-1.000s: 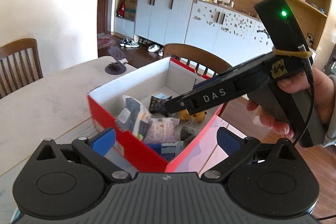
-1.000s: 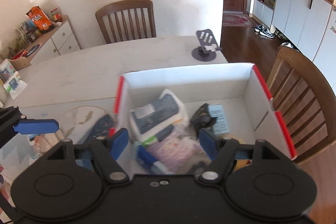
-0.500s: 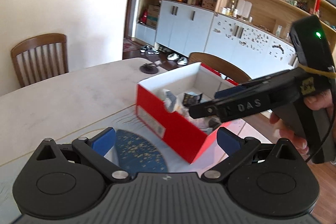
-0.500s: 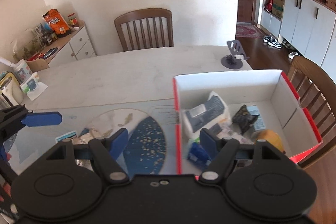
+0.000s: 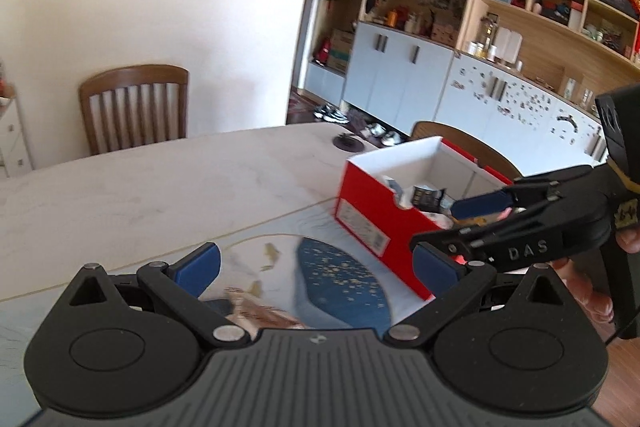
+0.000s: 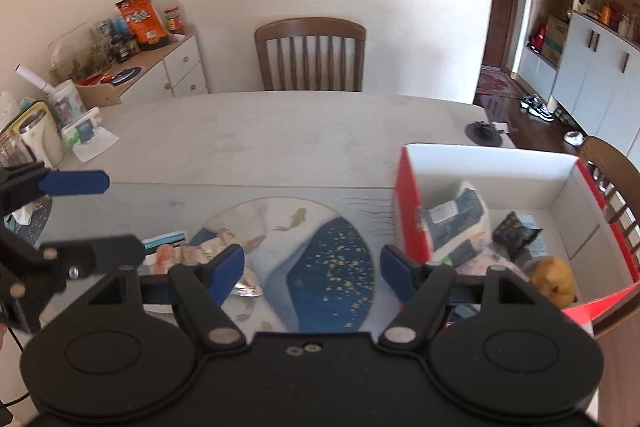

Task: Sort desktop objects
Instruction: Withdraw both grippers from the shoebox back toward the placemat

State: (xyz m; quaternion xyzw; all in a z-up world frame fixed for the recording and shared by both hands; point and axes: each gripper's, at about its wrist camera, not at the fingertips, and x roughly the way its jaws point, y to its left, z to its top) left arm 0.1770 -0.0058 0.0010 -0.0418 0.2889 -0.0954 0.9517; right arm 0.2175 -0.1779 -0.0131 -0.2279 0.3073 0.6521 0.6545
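Nearest in the right wrist view, the right gripper (image 6: pixel 312 267) hangs wide open and empty above a fish-patterned mat (image 6: pixel 320 251), with loose packets (image 6: pixel 180 253) lying on the mat at its left finger. The left wrist view shows those packets only as a blur, but its own left gripper (image 5: pixel 316 267) is likewise spread and empty. Farther right on the bench (image 6: pixel 280 131) stands the red box (image 6: pixel 408 211); only the right view shows inside it: a blue-white pack (image 6: pixel 456 217), a dark pouch (image 6: pixel 514 231), a yellow toy (image 6: pixel 554 279).
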